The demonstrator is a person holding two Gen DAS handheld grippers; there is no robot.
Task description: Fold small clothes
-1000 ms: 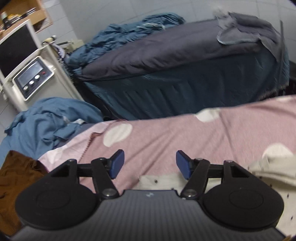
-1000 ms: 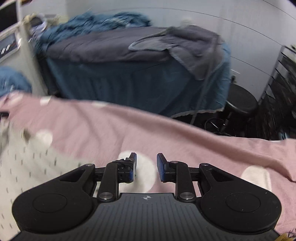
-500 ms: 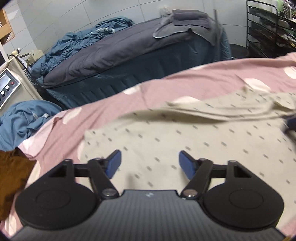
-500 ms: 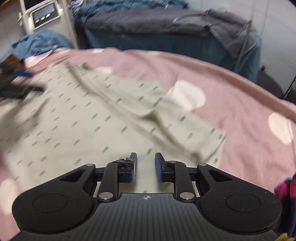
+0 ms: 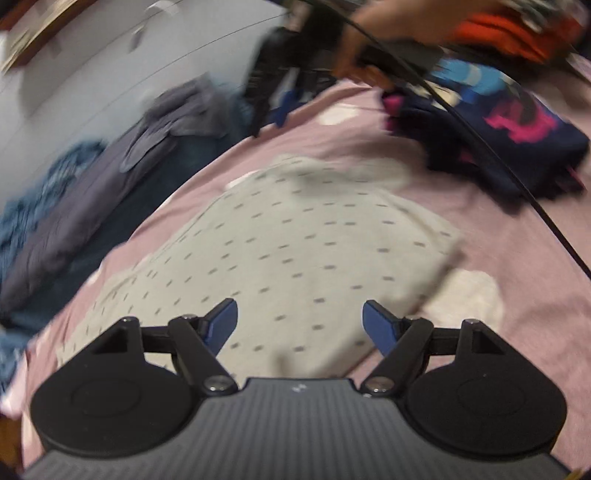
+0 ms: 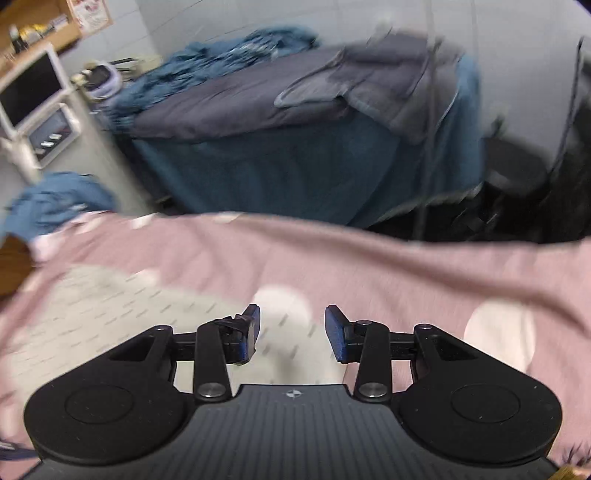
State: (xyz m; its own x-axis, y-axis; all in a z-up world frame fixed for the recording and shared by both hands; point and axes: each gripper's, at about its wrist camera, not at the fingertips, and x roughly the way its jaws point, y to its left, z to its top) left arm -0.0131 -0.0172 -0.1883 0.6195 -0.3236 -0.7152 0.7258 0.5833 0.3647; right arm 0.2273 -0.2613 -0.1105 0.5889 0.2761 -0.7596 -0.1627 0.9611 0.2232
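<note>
A cream garment with small grey dashes lies spread on the pink dotted sheet. My left gripper is open and empty, just above the garment's near edge. In the right wrist view the same garment lies to the left and under my right gripper, which is open and empty. The other gripper and the hand holding it show blurred at the top of the left wrist view.
A dark navy garment with pink print and an orange one lie at the far right of the sheet. Beyond the sheet stands a bed with grey and teal covers. A white machine with a screen stands at left.
My right gripper has opened from nearly shut and swung up toward the far edge of the sheet. My left gripper has swung right over the garment, staying open.
</note>
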